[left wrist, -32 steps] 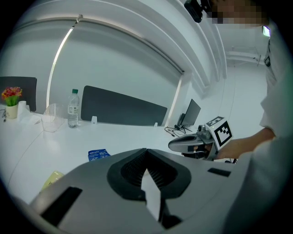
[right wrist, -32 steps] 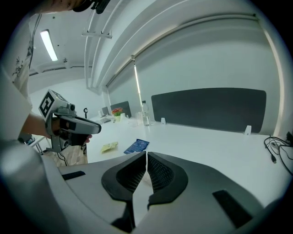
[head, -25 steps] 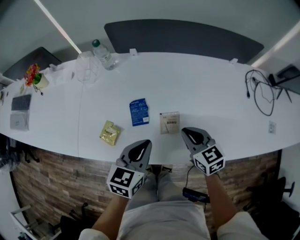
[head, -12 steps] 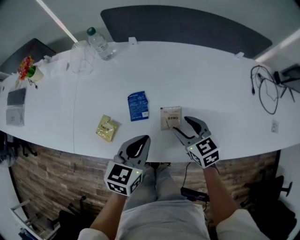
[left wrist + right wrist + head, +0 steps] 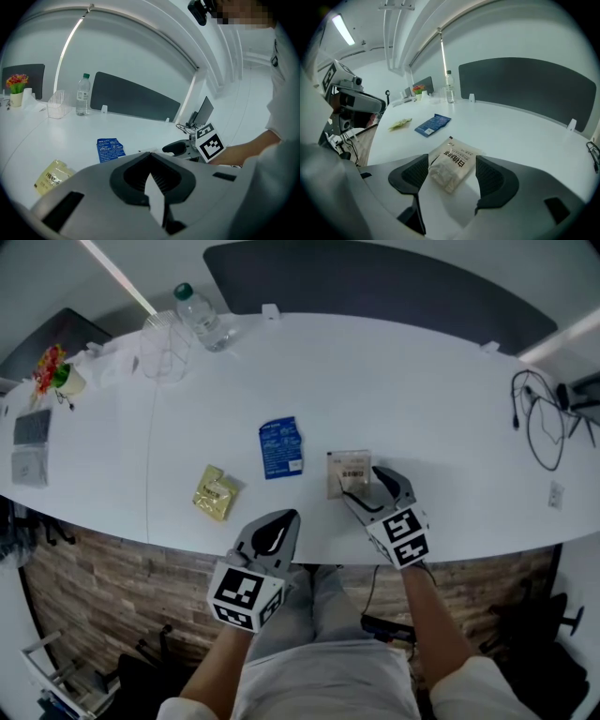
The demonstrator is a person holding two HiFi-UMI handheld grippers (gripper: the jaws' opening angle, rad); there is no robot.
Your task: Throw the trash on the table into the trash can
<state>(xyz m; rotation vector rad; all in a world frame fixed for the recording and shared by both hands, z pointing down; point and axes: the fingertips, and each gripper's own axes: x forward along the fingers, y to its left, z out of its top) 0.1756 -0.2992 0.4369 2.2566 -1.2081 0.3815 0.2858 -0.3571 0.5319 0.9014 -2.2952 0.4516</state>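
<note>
Head view: the right gripper is low on the white table, its jaws set around the near end of the beige packet. The blue packet and gold packet lie off to the left. The left gripper hangs at the table's near edge.

Left gripper view: jaws pressed together, nothing between them.

Right gripper view: the jaws have just been opening and stand wide apart. The beige packet lies flat on the table between the pads, and they aren't pressing on it.

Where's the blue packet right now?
In the head view the blue packet lies flat on the white table, between the yellow packet on its left and the beige packet on its right.
</note>
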